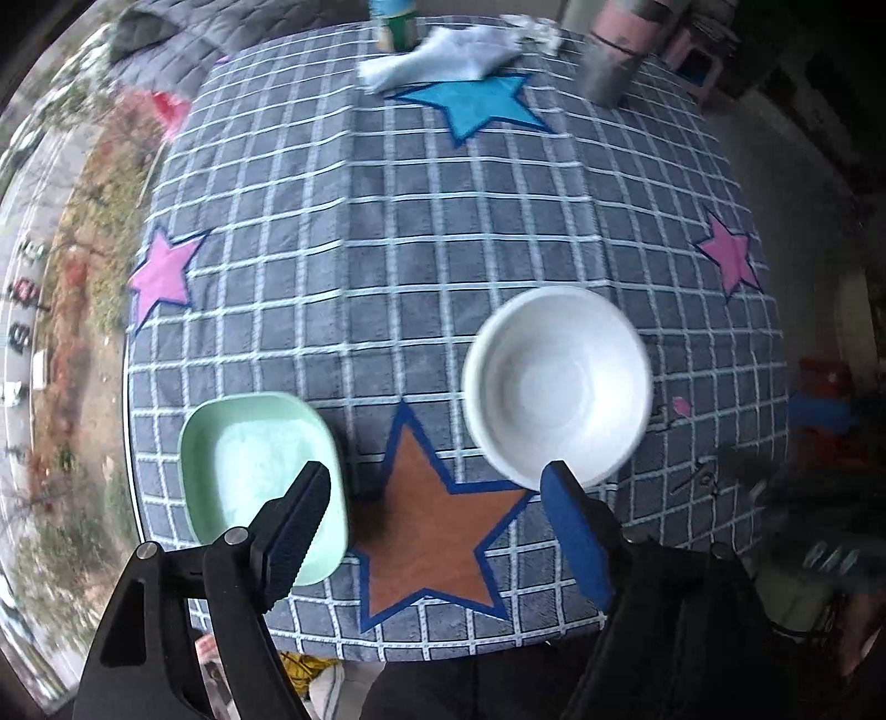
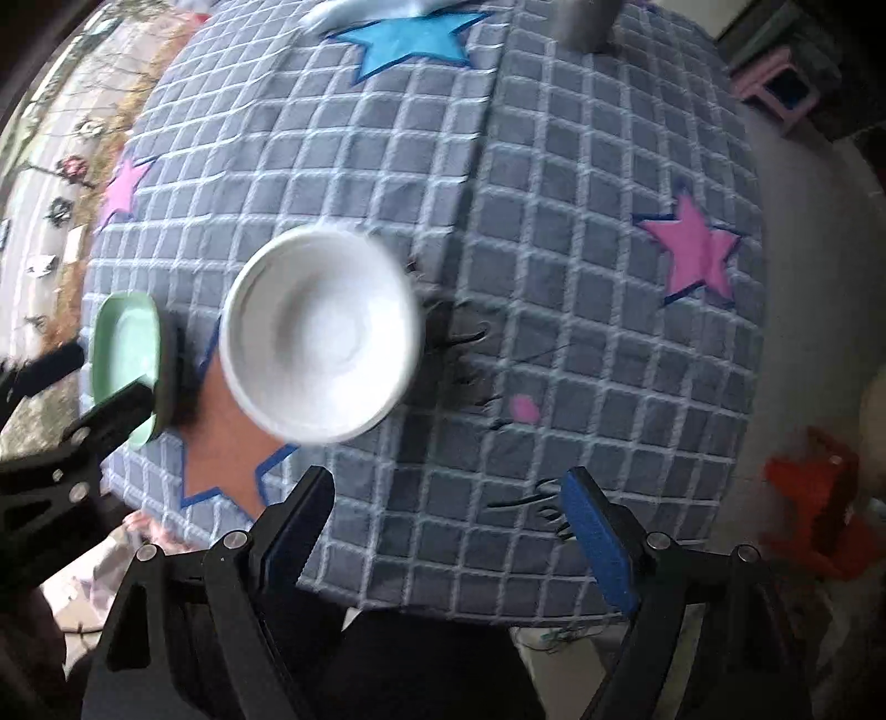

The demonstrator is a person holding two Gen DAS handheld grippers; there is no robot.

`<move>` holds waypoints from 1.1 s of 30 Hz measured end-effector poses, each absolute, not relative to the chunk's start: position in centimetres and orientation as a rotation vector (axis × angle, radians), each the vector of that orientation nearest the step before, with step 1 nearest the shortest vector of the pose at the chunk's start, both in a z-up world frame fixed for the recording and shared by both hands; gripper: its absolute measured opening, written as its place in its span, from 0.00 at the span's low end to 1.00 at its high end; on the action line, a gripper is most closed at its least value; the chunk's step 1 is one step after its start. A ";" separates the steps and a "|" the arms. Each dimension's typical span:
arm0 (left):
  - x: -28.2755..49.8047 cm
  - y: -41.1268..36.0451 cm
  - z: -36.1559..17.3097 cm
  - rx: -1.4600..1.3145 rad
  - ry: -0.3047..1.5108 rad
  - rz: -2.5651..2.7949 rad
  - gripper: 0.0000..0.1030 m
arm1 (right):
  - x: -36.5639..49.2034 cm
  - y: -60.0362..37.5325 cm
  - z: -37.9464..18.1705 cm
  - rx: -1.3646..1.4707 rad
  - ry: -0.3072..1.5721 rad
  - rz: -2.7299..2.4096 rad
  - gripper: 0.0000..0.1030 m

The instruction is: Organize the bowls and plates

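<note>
A white round bowl and a pale green rectangular dish sit upright and apart on the grey checked tablecloth, either side of a brown star patch. My left gripper hangs open above that star, with nothing between its fingers. In this view its left finger overlaps the green dish and its right fingertip overlaps the bowl's near rim. My right gripper is open over bare cloth, nearer the table's front edge than the white bowl. The green dish shows at far left, beside the left gripper's fingers.
At the table's far side lie a crumpled white cloth, a grey cylinder and a green bottle. The front table edge is just below both grippers. A red object sits on the floor at right, and a pink stool stands beyond.
</note>
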State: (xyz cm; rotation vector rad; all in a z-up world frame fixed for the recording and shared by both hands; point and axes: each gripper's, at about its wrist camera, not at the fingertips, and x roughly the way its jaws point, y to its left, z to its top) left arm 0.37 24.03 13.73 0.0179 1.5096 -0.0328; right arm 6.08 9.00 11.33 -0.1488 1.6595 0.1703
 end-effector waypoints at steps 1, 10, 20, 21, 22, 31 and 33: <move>0.2 24.5 13.6 0.004 1.515 -0.018 0.80 | 6.4 9.0 11.8 -0.142 1.637 0.161 0.83; -0.7 23.8 13.7 0.125 1.519 -0.002 0.81 | 6.2 10.8 12.7 -0.142 1.590 0.192 1.00; -1.8 24.7 13.1 0.057 1.551 0.014 0.82 | 5.5 11.9 12.3 -0.183 1.590 0.244 1.00; -2.0 24.6 13.1 0.058 1.553 0.014 0.82 | 5.4 11.9 12.2 -0.183 1.595 0.244 1.00; -2.1 24.5 13.0 0.061 1.554 0.011 0.82 | 5.3 11.9 12.1 -0.186 1.600 0.246 1.00; -2.4 24.1 12.9 0.069 1.561 -0.020 0.83 | 4.8 12.0 11.9 -0.186 1.606 0.258 1.00; -2.4 24.2 12.9 0.065 1.561 -0.018 0.85 | 4.8 11.9 11.9 -0.178 1.606 0.254 1.00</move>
